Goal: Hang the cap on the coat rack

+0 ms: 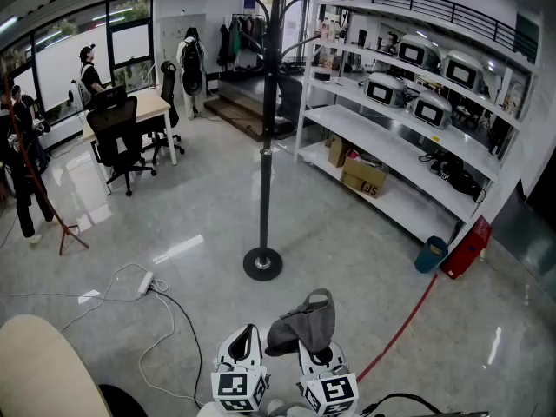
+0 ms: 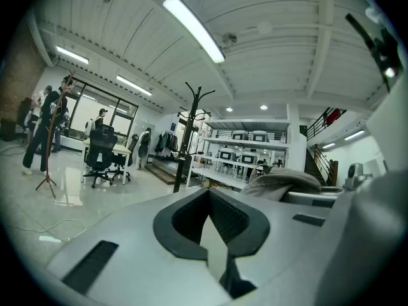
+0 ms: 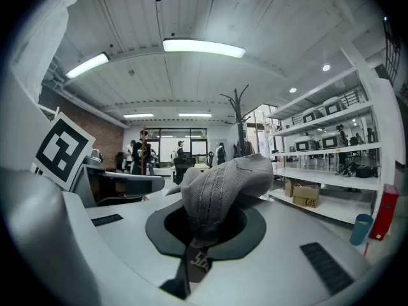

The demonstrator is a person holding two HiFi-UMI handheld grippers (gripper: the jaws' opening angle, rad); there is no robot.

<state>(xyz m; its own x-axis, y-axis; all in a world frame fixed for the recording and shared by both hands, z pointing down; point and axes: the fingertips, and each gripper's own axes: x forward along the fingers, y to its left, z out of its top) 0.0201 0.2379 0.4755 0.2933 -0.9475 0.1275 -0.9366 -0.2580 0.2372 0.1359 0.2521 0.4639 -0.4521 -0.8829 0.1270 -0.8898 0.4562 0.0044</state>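
— Any lettering to read?
— Yes. The brown cardboard box [image 1: 365, 179] on the lowest shelf of the white metal shelving unit [image 1: 395, 150] bears the dark letters "SF" on its front.
— Does the right gripper view agree?
— It does; the same box [image 3: 306, 197] shows "SF" there too.
— Anything else?
— A dark tab [image 3: 199, 260] under the grey ribbed fabric cap [image 3: 223, 183], well apart from the shelving, has pale characters, perhaps "5G". I cannot read them surely.
— And signs?
— The left white cube [image 1: 239, 387] and the right white cube [image 1: 334, 392], also well apart from the shelving, carry black-and-white square code patterns.
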